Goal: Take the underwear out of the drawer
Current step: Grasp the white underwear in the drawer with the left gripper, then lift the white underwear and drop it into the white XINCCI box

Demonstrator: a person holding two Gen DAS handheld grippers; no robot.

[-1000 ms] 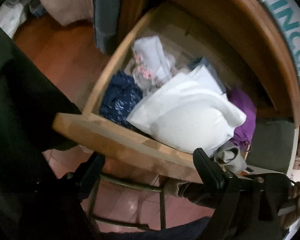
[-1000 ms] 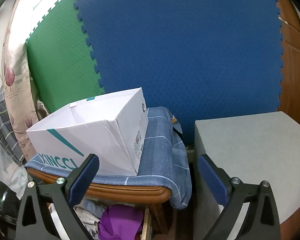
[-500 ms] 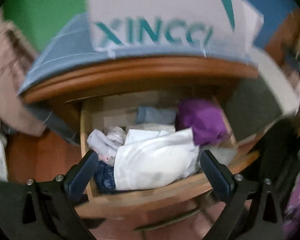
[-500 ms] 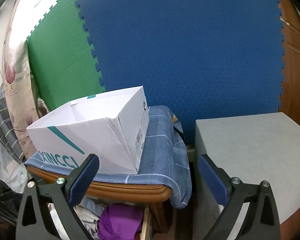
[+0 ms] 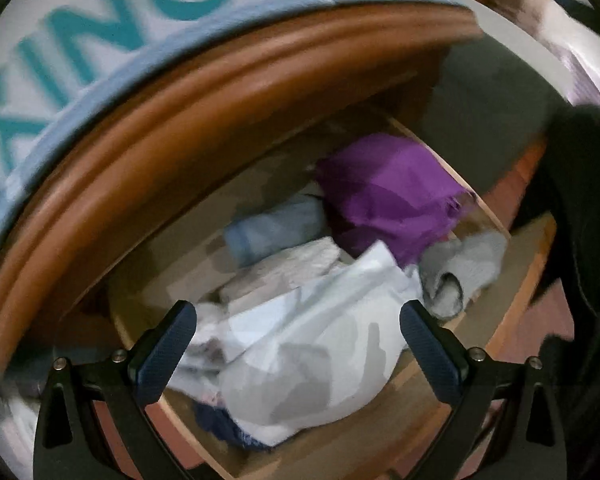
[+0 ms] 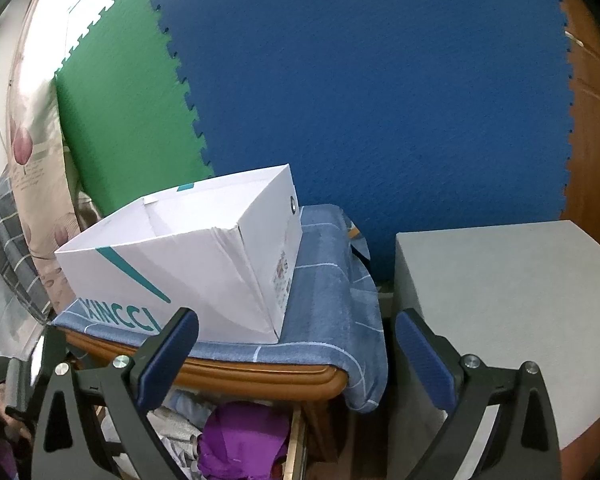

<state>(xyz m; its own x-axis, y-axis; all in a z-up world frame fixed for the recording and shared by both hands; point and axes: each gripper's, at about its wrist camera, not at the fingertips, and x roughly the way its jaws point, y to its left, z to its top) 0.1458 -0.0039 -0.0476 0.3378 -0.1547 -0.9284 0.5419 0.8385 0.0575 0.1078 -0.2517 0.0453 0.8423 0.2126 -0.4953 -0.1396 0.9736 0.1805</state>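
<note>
Two grippers show, each seen from its own wrist camera. Starting at the left of the left wrist view, large teal letters reading "XINCC" run across the white box (image 5: pixel 148 4), which sits on a blue cloth (image 5: pixel 100 92) over the rounded wooden tabletop edge (image 5: pixel 204 120). Below that edge the drawer (image 5: pixel 512 292) stands pulled out, with folded clothes in it. From left to right lie a dark blue patterned piece (image 5: pixel 220 424) at the near edge, a large white garment (image 5: pixel 308 352), a pale blue roll (image 5: pixel 272 228) behind it, a purple garment (image 5: pixel 388 196) at the back right and a grey bundle (image 5: pixel 460 272) by the right wall. Which of these is the underwear I cannot tell; all of them lie inside the drawer. The left gripper (image 5: pixel 298 346) hangs above the white garment with its jaws spread wide, nothing between the pads pressed or held.

In the right wrist view, a floral cushion (image 6: pixel 36 168) and a green foam mat (image 6: pixel 124 112) stand at the left, then a blue foam mat (image 6: pixel 360 100). The white box bears "XINCCI" in teal near its lower edge, with a small printed label on its end that is too small to read. The right gripper (image 6: pixel 296 344) has its jaws wide apart and empty, above the purple garment. A grey block (image 6: pixel 500 292) stands at the right.
</note>
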